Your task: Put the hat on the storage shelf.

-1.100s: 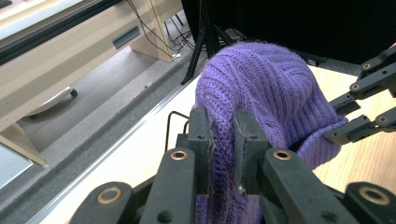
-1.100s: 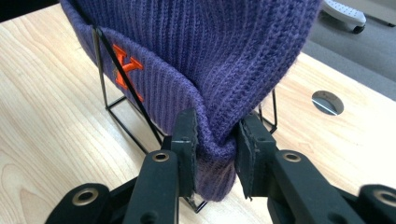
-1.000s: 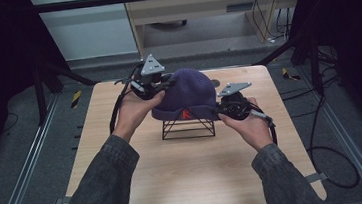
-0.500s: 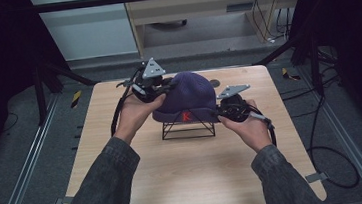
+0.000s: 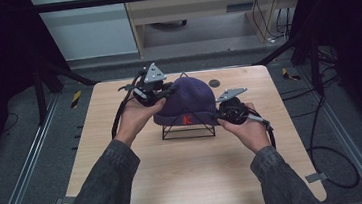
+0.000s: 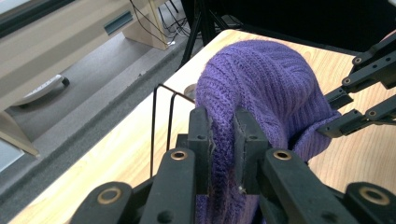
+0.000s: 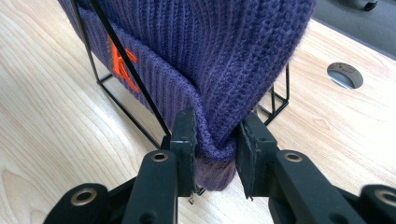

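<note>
A purple knit beanie (image 5: 188, 98) with an orange letter on its cuff sits over a black wire stand (image 5: 188, 130) at the middle of the wooden table. My left gripper (image 5: 160, 94) is shut on the hat's left side; in the left gripper view its jaws pinch a fold of the purple knit beanie (image 6: 261, 88). My right gripper (image 5: 220, 114) is shut on the cuff at the hat's right side; in the right gripper view the folded cuff of the beanie (image 7: 219, 79) is squeezed between the jaws, with the wire stand (image 7: 116, 51) running under it.
The wooden table (image 5: 186, 177) has bare surface in front of the stand. A round cable hole (image 5: 214, 83) lies behind the hat, seen also as the hole (image 7: 344, 74). Dark frame posts and cables stand around the table; a cabinet is behind it.
Both hands have kept their grips on the hat; the hat and hands have shifted only slightly over the stand.
</note>
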### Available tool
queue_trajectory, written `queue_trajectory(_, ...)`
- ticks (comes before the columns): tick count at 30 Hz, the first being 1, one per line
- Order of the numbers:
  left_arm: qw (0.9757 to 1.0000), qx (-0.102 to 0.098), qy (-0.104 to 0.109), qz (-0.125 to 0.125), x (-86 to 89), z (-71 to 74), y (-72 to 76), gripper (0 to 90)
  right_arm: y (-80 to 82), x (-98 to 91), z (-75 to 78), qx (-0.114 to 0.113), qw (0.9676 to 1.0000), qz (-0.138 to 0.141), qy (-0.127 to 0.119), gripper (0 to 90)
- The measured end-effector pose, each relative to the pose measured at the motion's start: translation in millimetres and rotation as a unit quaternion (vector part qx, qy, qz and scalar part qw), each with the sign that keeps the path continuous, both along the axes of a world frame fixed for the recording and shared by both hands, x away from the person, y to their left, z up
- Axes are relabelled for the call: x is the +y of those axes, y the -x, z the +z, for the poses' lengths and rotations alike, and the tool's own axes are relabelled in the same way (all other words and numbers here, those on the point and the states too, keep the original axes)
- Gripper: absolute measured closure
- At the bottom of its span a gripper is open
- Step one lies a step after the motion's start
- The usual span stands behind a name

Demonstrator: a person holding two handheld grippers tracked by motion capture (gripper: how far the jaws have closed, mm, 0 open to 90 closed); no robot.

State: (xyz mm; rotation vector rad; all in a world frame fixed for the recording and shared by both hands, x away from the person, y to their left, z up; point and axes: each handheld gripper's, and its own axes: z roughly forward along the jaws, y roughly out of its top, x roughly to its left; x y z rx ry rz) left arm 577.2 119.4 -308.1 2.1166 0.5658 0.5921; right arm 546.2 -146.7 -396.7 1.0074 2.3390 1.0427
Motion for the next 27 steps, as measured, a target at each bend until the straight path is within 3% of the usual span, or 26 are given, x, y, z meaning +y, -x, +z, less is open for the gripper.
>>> queue_trajectory(14, 0.9999, 0.010, -0.002, -0.001, 0.8, -14.4, 1.0, 78.7, -1.9, 1.5, -16.3, 0.015, 0.9999, -0.002, 0.004, 69.5)
queue_trajectory(27, 0.9999, 0.012, -0.007, 0.000, 1.4, -22.1, 2.8, 78.8, -2.4, 2.6, -20.0, 0.018, 0.9997, -0.003, 0.014, 69.4)
